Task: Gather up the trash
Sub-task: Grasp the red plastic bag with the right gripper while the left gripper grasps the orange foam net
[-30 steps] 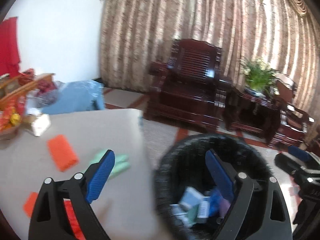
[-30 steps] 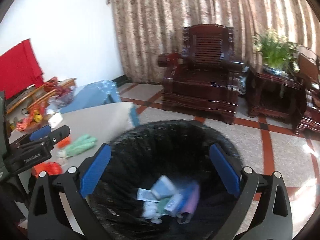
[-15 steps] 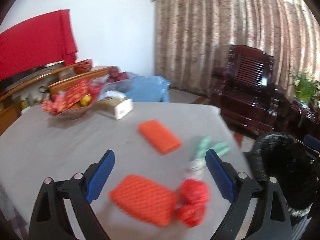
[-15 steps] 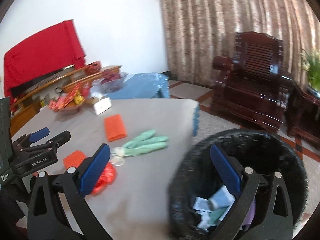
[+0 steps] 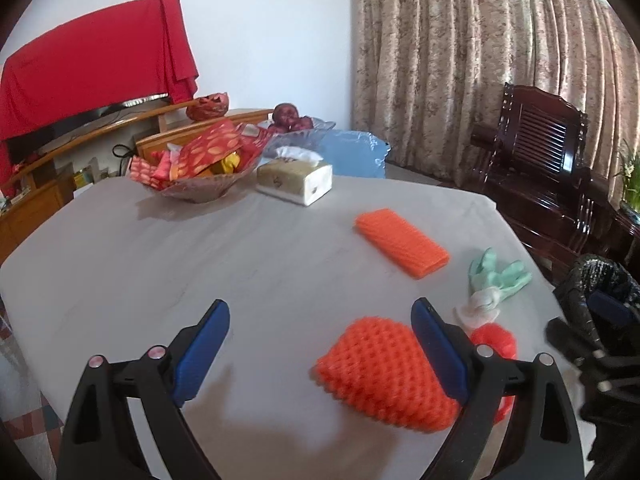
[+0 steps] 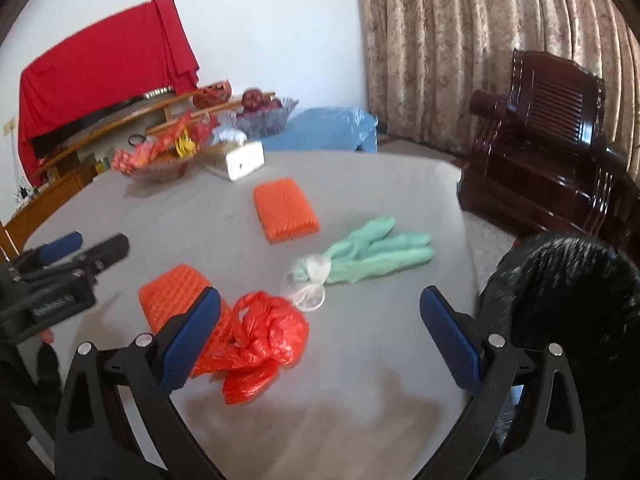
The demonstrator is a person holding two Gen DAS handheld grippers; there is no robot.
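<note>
Both the left gripper (image 5: 320, 350) and the right gripper (image 6: 320, 336) hang wide open and empty above the grey table (image 5: 200, 248), where the orange foam net (image 5: 384, 376), red plastic bag (image 6: 260, 336) and green glove (image 6: 376, 256) lie near the black bin (image 6: 568, 292).

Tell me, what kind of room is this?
Most likely a home living or dining room: a carved dark wooden armchair stands before long patterned curtains, and the grey table holds a tissue box and a snack bowl.
</note>
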